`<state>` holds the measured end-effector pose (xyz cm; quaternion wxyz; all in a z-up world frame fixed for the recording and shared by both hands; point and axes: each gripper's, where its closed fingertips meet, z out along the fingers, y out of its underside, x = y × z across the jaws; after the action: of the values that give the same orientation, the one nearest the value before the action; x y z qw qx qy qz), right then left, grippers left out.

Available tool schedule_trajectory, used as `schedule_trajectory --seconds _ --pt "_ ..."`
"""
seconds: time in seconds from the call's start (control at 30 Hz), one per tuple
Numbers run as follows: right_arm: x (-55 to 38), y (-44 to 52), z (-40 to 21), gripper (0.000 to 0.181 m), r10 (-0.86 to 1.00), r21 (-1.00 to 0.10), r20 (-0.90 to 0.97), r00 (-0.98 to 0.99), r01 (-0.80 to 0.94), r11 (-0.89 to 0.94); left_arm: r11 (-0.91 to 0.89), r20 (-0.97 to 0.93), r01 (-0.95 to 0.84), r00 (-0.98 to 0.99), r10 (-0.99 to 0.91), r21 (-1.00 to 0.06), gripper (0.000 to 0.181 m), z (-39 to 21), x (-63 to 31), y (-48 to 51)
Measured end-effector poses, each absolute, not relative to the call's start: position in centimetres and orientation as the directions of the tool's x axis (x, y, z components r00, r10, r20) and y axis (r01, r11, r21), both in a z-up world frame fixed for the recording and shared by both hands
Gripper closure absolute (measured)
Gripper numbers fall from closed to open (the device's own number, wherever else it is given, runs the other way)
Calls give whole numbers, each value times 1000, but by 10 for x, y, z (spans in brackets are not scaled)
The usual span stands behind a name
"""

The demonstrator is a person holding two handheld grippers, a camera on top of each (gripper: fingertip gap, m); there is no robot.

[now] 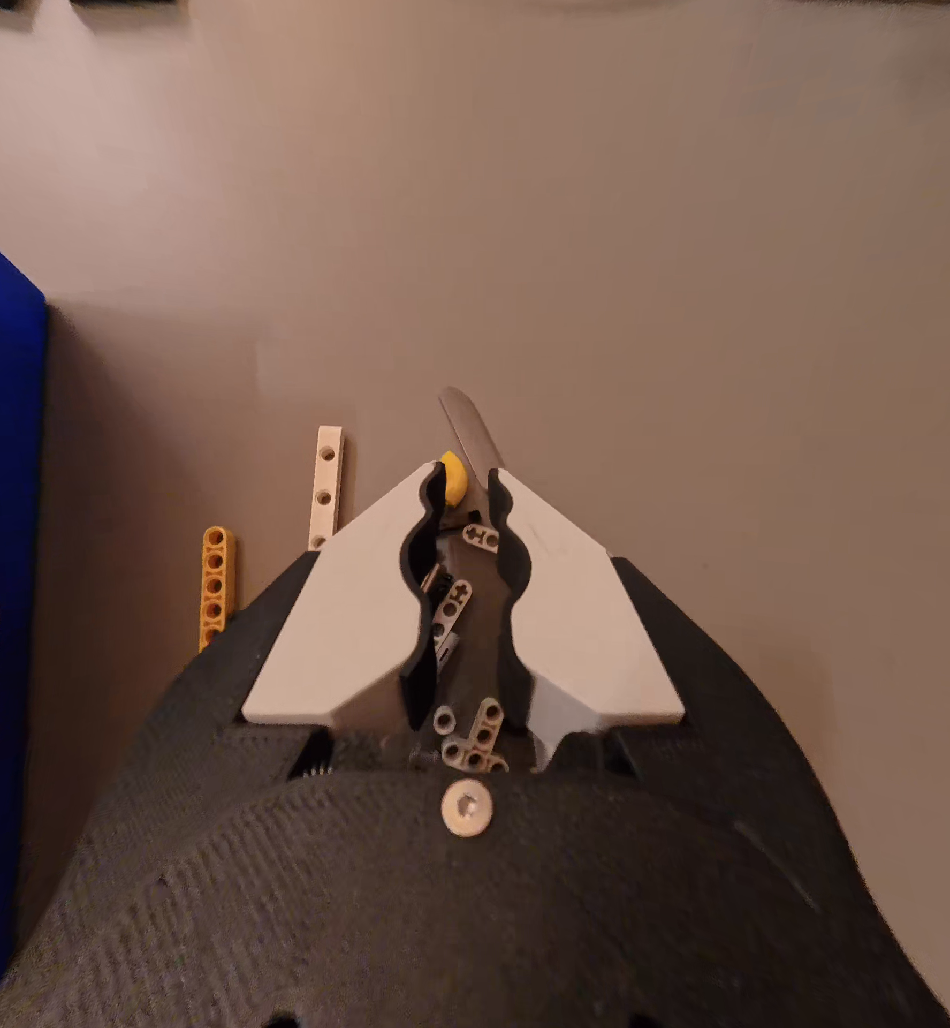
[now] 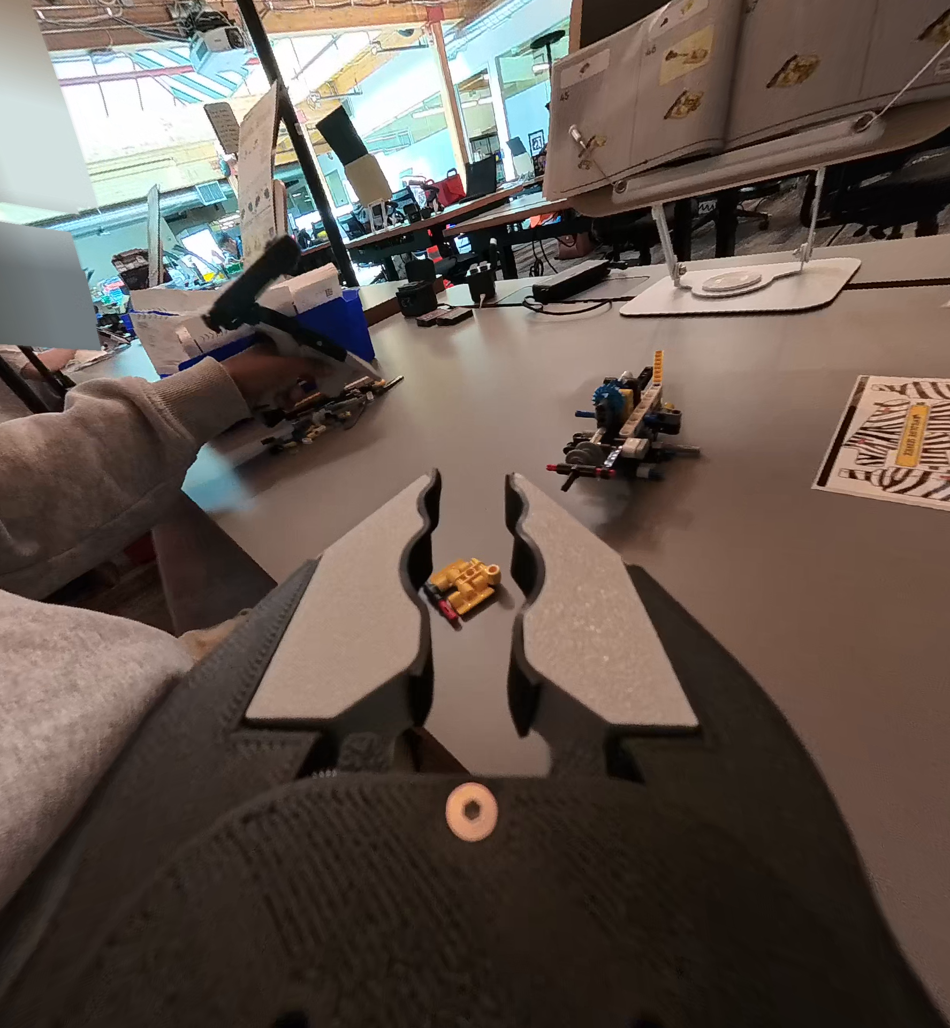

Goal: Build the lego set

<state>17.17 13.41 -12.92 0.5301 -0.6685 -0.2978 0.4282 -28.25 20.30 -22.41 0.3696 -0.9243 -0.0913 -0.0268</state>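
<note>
Left tool (image 1: 466, 473) — spread over grey parts (image 1: 453, 609), half hidden; white beam (image 1: 326, 484) cut off. Right tool (image 2: 472, 487) — spread, empty, above yellow piece (image 2: 466, 585); model (image 2: 625, 425) beyond.

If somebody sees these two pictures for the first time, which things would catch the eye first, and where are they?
Probably the small yellow lego piece lying on the grey table between the open fingers of the right gripper. Next, the half-built lego model farther right, near the zebra-striped sheet. In the left wrist view, the left gripper hangs open over loose grey pieces, with a yellow beam and a white beam to its left.
</note>
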Motion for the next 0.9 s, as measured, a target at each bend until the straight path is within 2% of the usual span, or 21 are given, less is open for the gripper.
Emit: schedule_trajectory --seconds 0.23,0.37,0.5,0.63,0.77,0.83,0.9 --pt "166 127 -123 159 864 -962 -269 426 -69 -265 -736 -3 100 991 137 -669 171 -231 -285 203" --pt "167 124 -115 159 865 -960 -281 416 -106 -261 -697 3 101 990 140 -710 170 -220 -288 205" --pt "166 125 -117 159 862 -951 -309 403 -115 -287 -763 9 104 992 128 -638 162 -233 -288 201" --pt "167 124 -112 158 854 -931 -364 371 -171 -323 -763 -8 78 994 109 -642 175 -233 -286 204" --pt "171 129 -114 158 845 -931 -365 391 -168 -324 -667 40 80 996 76 -741 175 -200 -267 207" --pt "171 130 -117 158 844 -935 -355 401 -154 -320 -581 75 36 996 -42 -813 175 -172 -232 205" --pt "167 130 -123 158 848 -941 -338 407 -122 -316 -455 34 -72 975 -220 -888 175 -145 -179 195"
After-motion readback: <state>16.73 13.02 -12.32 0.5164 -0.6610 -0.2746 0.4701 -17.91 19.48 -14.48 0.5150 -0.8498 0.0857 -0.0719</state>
